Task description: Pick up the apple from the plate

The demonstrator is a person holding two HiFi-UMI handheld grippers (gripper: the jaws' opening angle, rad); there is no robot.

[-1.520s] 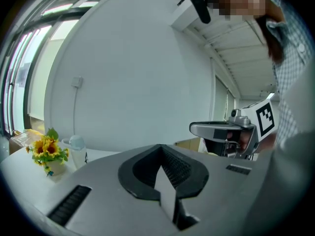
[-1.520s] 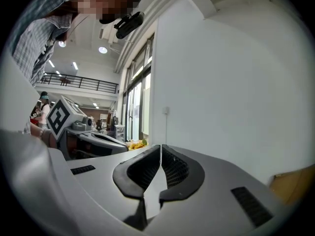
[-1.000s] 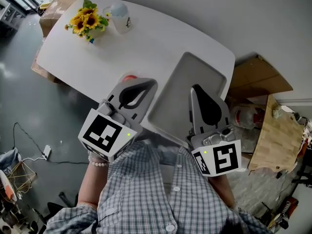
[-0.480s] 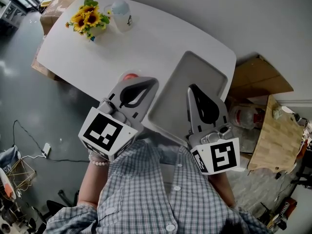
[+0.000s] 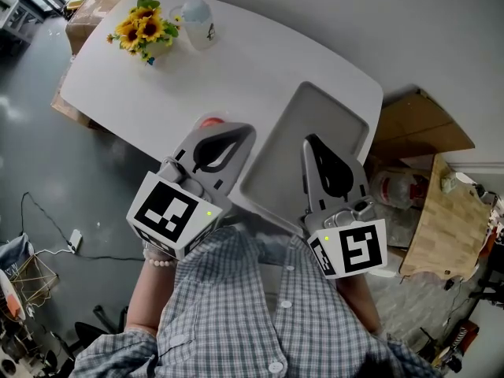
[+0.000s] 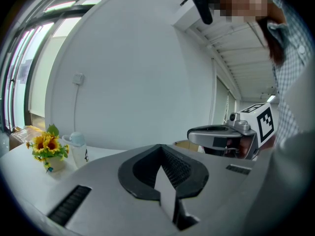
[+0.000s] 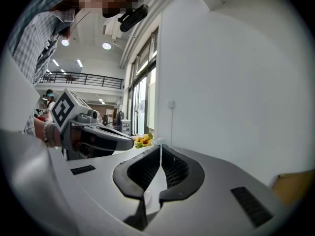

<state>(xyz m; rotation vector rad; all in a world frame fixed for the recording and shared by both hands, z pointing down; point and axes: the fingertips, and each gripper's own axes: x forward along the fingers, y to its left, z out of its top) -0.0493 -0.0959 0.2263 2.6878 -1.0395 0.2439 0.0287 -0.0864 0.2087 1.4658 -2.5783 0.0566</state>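
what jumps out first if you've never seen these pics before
Two big grey grippers fill the near middle of the head view: the left gripper and the right gripper, both with fingers together and empty. Ahead of them a grey tray lies on the white table, with bright sunflowers at its far left corner. A red thing, maybe the apple, peeks out beside the left gripper's tip.

The middle of the white table (image 5: 260, 61) is bare to pass over; sunflowers (image 5: 140, 28) and a cup (image 5: 197, 24) stand in the back corner. The grey tray (image 5: 293, 140) lies on the right; the left gripper (image 5: 246, 131) hides most of the apple (image 5: 209, 122)
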